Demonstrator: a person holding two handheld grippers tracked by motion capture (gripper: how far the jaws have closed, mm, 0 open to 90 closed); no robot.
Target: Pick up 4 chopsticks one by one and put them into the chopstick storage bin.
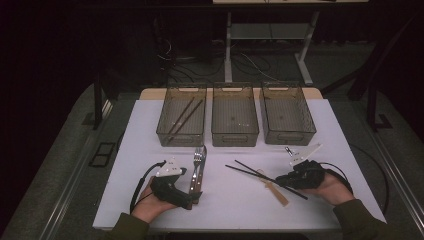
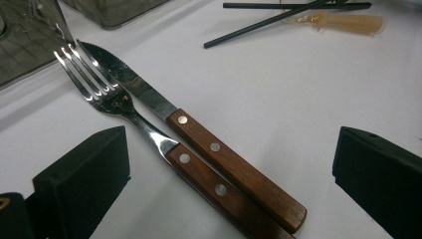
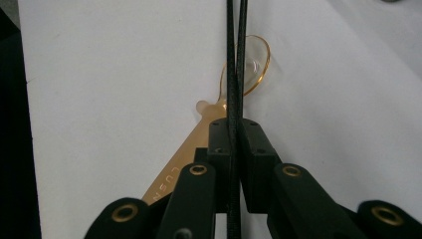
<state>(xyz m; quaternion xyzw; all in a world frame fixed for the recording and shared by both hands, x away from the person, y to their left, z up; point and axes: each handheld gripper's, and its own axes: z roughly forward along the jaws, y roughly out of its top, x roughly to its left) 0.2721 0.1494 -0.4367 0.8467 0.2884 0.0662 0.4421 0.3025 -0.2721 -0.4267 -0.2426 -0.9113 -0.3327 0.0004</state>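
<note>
A fork (image 1: 198,159) and a wooden-handled knife (image 1: 194,180) lie side by side on the white table (image 1: 150,130). My left gripper (image 1: 194,199) is open at their handle ends. In the left gripper view its jaws stand on either side of the fork (image 2: 99,89) and knife (image 2: 149,97) handles, my left gripper (image 2: 229,149) touching neither. My right gripper (image 1: 284,181) is shut on two black chopsticks (image 1: 252,171), which cross over an amber plastic spoon (image 1: 276,192). In the right gripper view my right gripper (image 3: 234,144) pinches the chopsticks (image 3: 235,59) above the spoon (image 3: 258,59).
Three clear bins stand in a row at the back: the left bin (image 1: 181,139) holds two dark chopsticks (image 1: 185,117), with the centre bin (image 1: 235,139) and right bin (image 1: 290,136) beside it. Cables trail from both grippers near the table's front edge.
</note>
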